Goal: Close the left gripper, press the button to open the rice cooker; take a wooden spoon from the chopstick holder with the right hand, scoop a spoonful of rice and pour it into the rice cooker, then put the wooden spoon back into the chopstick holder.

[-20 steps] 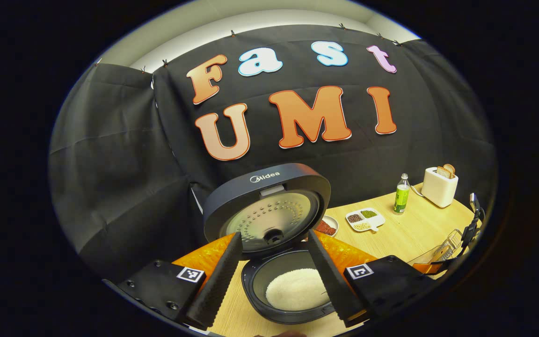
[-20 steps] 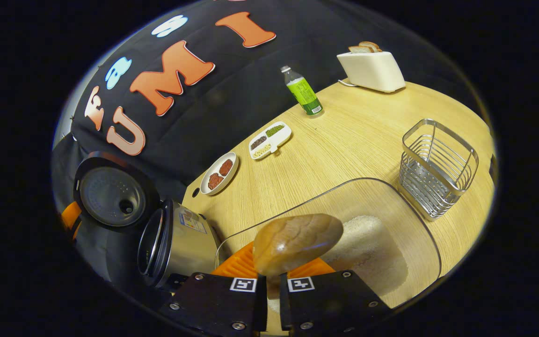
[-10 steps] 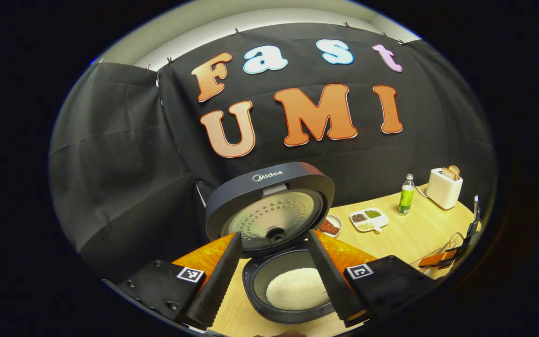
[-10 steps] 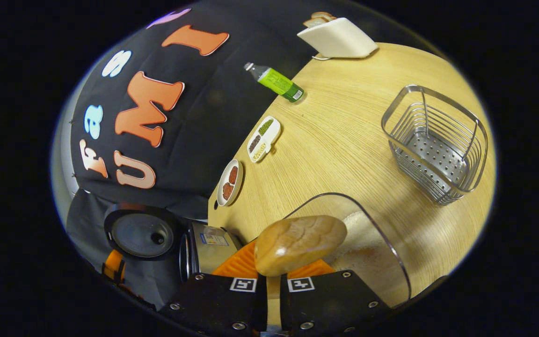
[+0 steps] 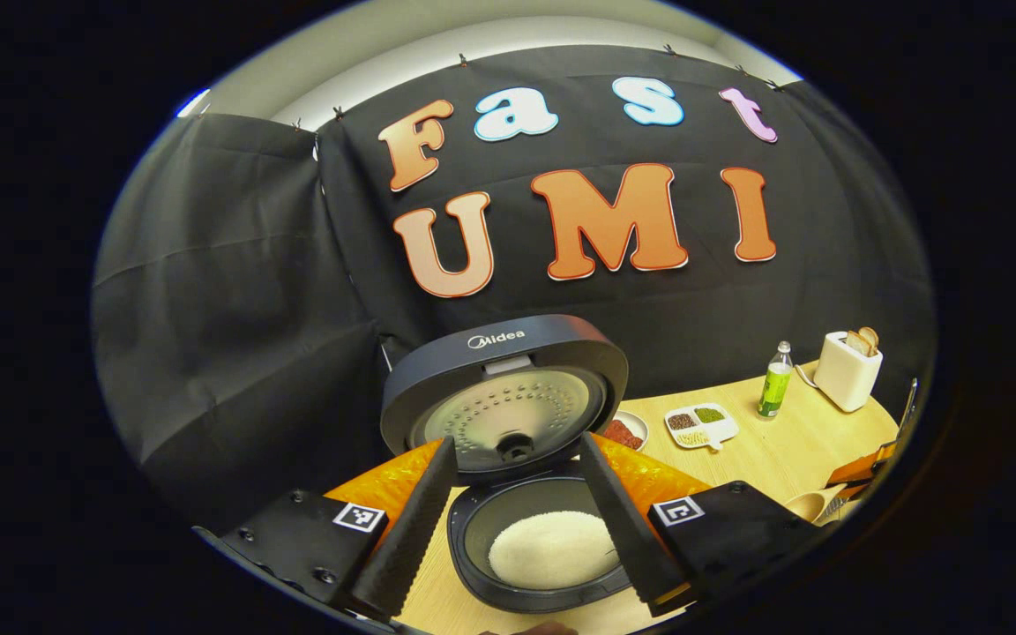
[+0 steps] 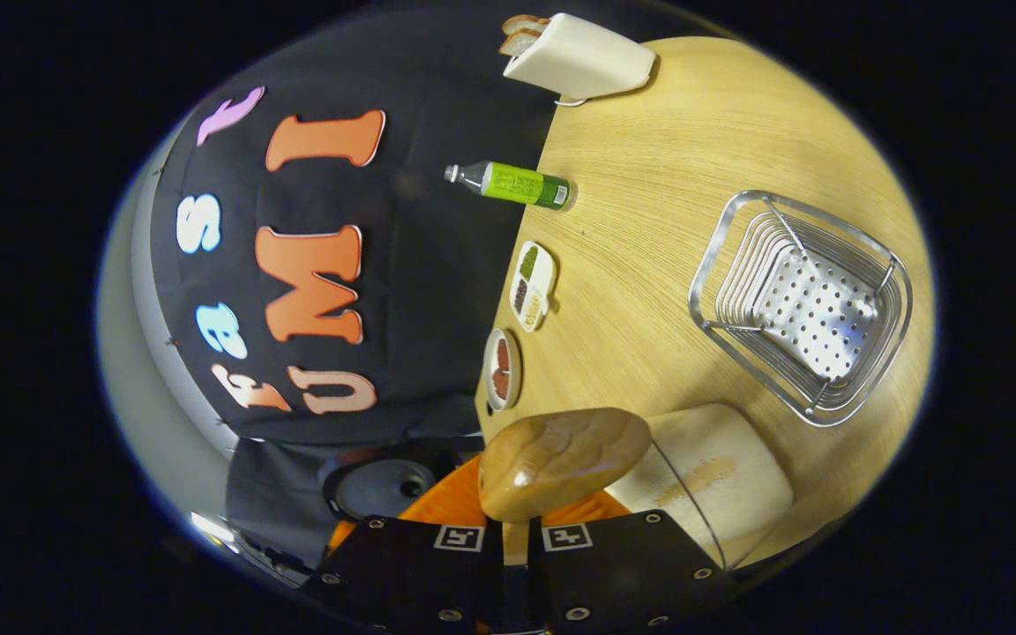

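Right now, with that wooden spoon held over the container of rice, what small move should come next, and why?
Probably dip the wooden spoon down into the rice in the clear container to fill its bowl. The right gripper grips the spoon by its handle above that rice, and the spoon's visible back looks bare. The rice cooker already stands open, lid up, with rice in its pot, ready for the pour.

Black screwed gripper blocks (image 5: pixel 314 547), square markers (image 5: pixel 359 517)

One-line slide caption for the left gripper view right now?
Open tongs frame the rice cooker, lid raised and white rice lying in its pot.
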### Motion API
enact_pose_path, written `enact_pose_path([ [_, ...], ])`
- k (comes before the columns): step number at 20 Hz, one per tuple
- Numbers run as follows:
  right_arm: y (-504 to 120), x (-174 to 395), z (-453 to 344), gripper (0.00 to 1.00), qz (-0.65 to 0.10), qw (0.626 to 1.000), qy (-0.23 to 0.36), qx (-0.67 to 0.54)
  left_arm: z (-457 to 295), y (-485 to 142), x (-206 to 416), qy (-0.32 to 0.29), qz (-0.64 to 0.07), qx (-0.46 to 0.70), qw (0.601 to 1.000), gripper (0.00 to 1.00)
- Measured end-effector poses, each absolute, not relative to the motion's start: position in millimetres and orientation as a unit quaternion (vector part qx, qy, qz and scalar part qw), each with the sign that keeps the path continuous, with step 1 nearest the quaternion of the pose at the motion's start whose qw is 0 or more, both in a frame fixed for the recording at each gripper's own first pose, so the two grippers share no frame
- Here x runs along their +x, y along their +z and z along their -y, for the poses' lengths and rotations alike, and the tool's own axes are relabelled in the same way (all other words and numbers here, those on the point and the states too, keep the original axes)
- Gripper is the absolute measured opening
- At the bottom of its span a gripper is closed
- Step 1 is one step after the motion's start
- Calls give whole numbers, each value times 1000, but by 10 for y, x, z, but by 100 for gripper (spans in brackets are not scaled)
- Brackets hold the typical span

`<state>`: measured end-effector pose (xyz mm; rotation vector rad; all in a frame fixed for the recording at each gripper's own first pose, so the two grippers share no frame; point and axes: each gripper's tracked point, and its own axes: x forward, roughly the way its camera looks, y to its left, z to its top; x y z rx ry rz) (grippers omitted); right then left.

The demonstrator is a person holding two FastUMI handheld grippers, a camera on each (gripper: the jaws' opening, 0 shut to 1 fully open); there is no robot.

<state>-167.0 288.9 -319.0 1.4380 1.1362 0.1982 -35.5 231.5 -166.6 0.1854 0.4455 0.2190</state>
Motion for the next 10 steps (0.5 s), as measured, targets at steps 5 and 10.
enact_pose_path([
  [5, -2781, -1242, -3001, 10, -466, 543, 102, 691, -2328, -1544, -436, 134, -201, 75, 967, 95],
  [10, -2270, -915, -3640, 10, -476, 525, 175, 683, -2552, -1429, -640, 171, -186, 62, 965, 87],
])
